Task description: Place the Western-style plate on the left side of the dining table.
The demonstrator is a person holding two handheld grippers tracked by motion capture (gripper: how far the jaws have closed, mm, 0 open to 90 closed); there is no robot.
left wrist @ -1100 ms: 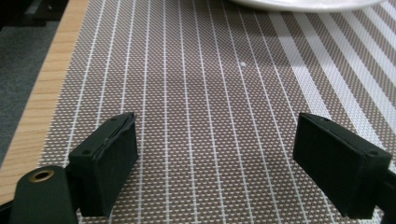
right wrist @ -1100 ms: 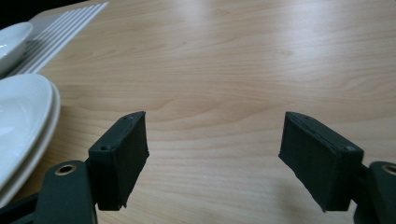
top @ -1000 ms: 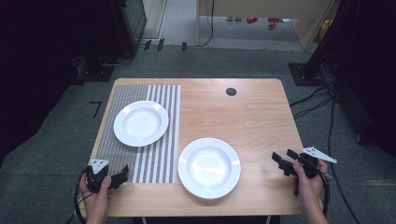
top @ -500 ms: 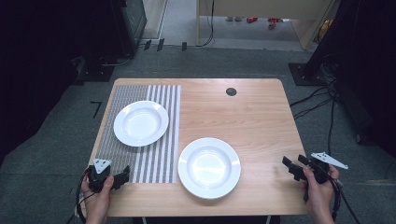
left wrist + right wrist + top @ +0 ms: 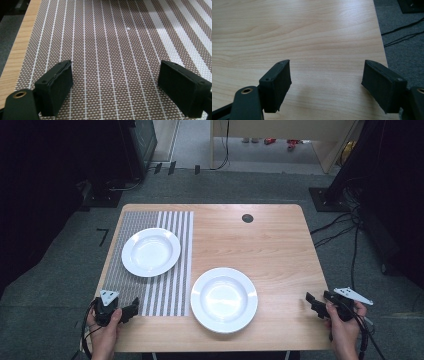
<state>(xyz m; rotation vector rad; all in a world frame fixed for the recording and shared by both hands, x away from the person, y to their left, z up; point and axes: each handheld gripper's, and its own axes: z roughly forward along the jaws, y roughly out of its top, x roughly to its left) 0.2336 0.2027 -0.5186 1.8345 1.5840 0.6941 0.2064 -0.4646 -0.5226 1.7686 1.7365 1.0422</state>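
Both claws gape empty: left claw (image 5: pixel 131 309) over the striped mat (image 5: pixel 165 290), right claw (image 5: pixel 312 302) at the table (image 5: pixel 280 255) edge. The near plate (image 5: pixel 224 299) between them could skid if nudged sideways.

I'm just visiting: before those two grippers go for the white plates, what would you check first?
1. Left gripper open: ok, jaws wide apart over the striped placemat.
2. Right gripper open: ok, jaws spread above the bare table.
3. Both grippers empty: ok, nothing between either pair of jaws.
4. Near plate reachable: ok, it lies flat between the two grippers.
5. Far plate steady: ok, it rests on the placemat.
6. Plates clean and dry: cannot tell.
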